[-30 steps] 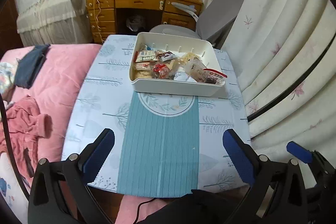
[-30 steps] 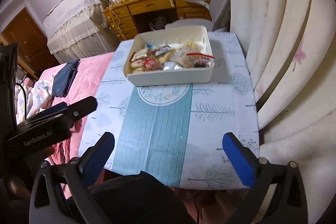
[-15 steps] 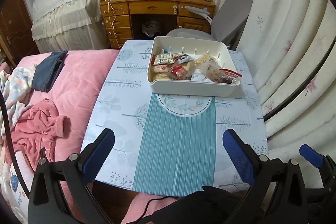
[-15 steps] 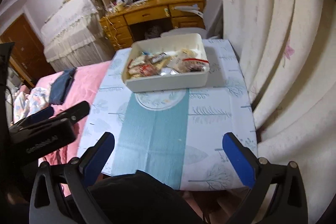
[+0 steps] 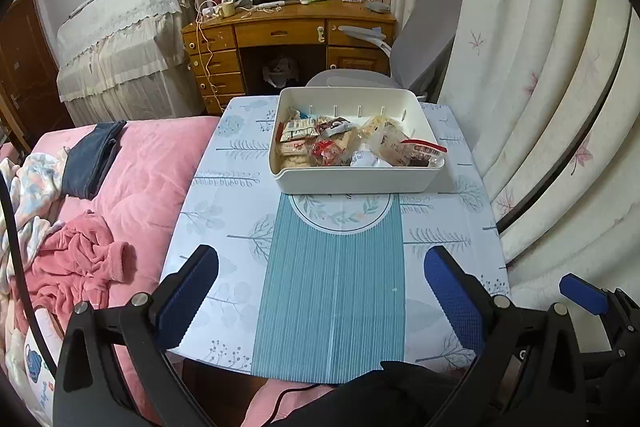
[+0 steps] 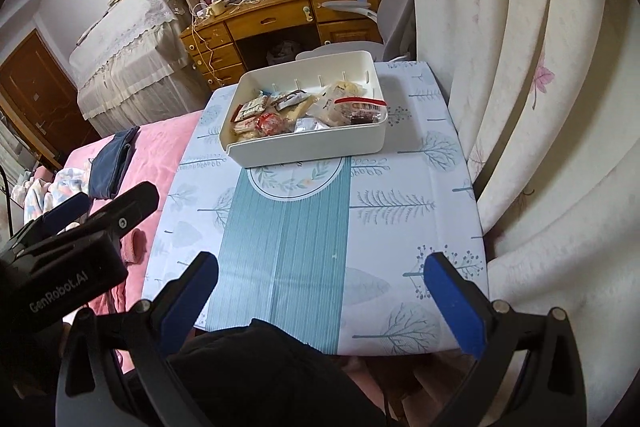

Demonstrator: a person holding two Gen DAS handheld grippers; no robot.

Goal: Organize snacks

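A white plastic bin (image 5: 356, 181) (image 6: 308, 149) stands at the far end of the small table and holds several wrapped snacks (image 5: 352, 143) (image 6: 304, 111), among them a clear bag with a red strip (image 5: 416, 151). My left gripper (image 5: 320, 291) is open and empty, held back above the table's near edge, well short of the bin. My right gripper (image 6: 320, 295) is open and empty too, over the near edge. The left gripper's body also shows in the right wrist view (image 6: 68, 243), and a right fingertip shows in the left wrist view (image 5: 584, 293).
The table (image 5: 224, 211) has a pale tree-print cloth with a teal striped runner (image 5: 332, 291). A pink bed with clothes (image 5: 100, 195) lies to the left, curtains (image 5: 540, 107) hang on the right, and a wooden desk (image 5: 288, 35) and grey chair (image 5: 424, 47) stand behind.
Both grippers have drawn back and tilted up, so the table and bin sit lower and smaller in view and more of the room shows. Both jaws stay open.
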